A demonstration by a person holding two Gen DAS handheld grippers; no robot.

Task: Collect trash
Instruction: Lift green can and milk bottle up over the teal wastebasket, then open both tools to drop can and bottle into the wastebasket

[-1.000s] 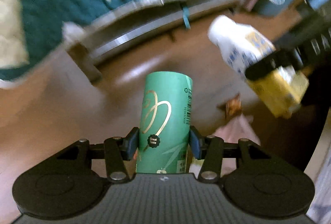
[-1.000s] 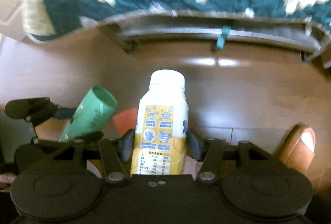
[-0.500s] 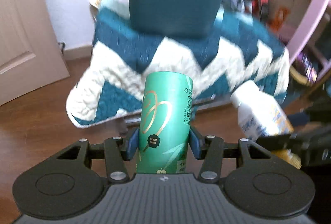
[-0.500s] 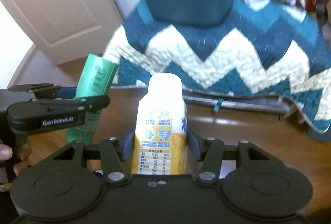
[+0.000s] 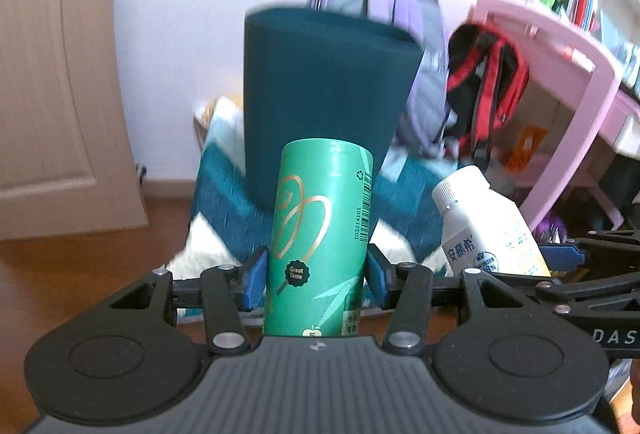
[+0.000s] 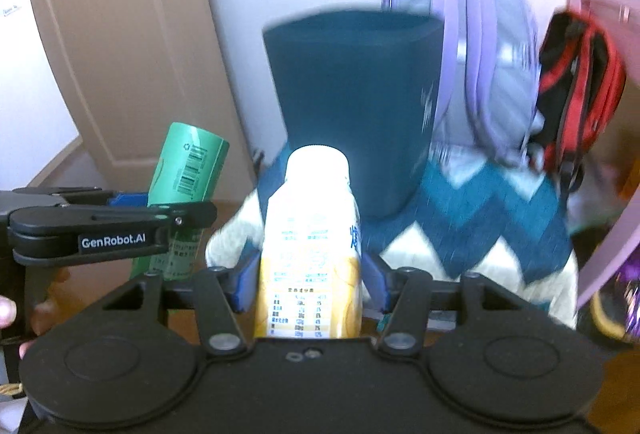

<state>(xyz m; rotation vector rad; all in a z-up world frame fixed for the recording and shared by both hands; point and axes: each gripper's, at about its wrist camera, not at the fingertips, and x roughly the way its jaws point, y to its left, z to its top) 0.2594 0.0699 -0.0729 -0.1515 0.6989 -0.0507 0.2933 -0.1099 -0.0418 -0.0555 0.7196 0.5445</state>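
My left gripper is shut on a green paper can with a gold swirl and a barcode, held upright. My right gripper is shut on a white and yellow drink bottle with a white cap. Each held item shows in the other view: the bottle at the right of the left wrist view, the can and the left gripper at the left of the right wrist view. A dark teal bin stands straight ahead on a zigzag blanket; it also shows in the right wrist view.
A teal and white zigzag blanket covers a low piece of furniture. A purple backpack and a red and black bag hang behind the bin. A pink desk is at the right, a beige door at the left, over wooden floor.
Both grippers have tilted up from the floor and the blanket's edge. The teal bin, the backpacks and the wall now fill the view. Both grippers still hold their items.
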